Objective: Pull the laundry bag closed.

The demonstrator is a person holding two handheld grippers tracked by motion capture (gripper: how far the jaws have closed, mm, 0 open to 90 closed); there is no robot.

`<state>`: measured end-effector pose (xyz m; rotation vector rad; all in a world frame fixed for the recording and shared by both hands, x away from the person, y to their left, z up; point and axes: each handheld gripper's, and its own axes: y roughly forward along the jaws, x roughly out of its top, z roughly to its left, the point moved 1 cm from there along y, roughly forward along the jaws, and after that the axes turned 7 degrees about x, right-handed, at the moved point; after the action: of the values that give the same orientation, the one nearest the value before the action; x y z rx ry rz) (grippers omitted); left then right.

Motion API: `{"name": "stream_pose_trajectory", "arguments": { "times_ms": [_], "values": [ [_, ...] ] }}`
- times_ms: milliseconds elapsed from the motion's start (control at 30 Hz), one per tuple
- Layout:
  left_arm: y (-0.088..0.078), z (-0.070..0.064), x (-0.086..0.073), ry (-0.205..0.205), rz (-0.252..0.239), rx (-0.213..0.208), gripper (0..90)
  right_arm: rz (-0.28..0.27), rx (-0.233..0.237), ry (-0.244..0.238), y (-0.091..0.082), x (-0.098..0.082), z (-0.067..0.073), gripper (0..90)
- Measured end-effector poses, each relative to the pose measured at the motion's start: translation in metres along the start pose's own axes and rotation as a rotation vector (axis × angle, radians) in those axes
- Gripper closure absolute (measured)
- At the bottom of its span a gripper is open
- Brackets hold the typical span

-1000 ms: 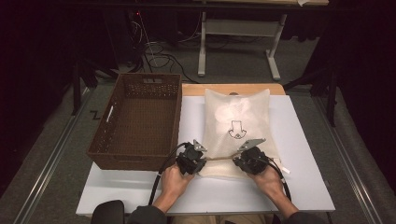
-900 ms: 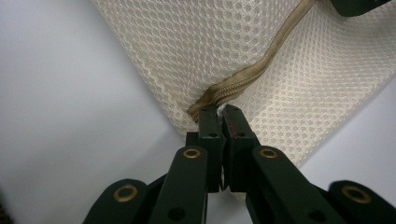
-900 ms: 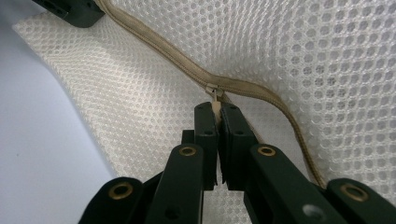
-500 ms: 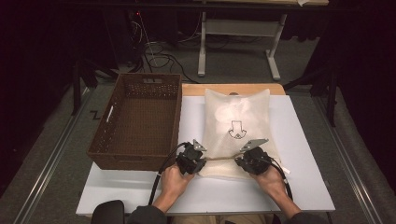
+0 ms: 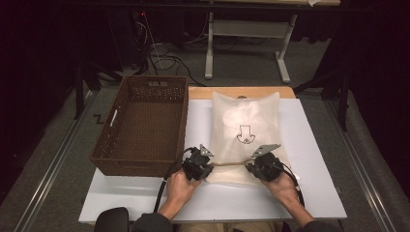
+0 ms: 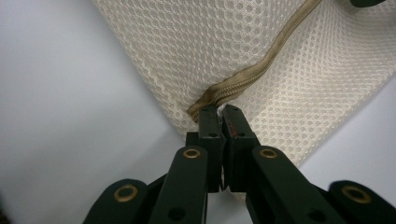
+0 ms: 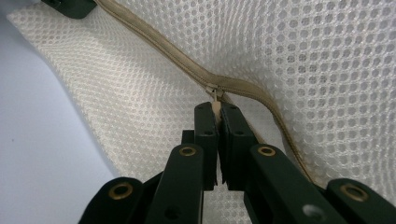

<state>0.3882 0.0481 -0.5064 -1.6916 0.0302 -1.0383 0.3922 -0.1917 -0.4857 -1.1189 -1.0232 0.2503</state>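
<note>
A white mesh bag with a black arrow mark lies on the white table. A tan zipper runs across its near edge. My left gripper is at the bag's near left corner, shut on the zipper's end. In the left gripper view the jaws of my left gripper meet on that tan tape, over the mesh. My right gripper is a short way along the zipper. In the right gripper view my right gripper is shut on the small zipper pull.
A brown wicker basket, nothing inside, stands on the table's left half, close beside my left hand. A wooden board edge shows behind the bag. Beyond the table are dark floor, cables and a metal stand.
</note>
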Motion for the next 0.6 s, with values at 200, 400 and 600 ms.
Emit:
{"name": "stream_pose_trajectory", "arguments": {
  "times_ms": [200,400,600],
  "values": [
    [0.0000,0.0005,0.0000,-0.002,0.001,-0.004,87.2,-0.007,-0.005,-0.002,-0.0019,-0.0018,-0.0017,87.7],
    [-0.0001,0.0014,-0.0002,-0.002,0.005,-0.008,87.2,-0.015,-0.012,-0.001,-0.0045,-0.0037,-0.0024,87.7],
    [0.0000,0.0015,-0.0002,-0.003,0.005,-0.009,87.2,-0.014,-0.017,0.004,-0.0072,-0.0059,-0.0046,87.7]
  ]
}}
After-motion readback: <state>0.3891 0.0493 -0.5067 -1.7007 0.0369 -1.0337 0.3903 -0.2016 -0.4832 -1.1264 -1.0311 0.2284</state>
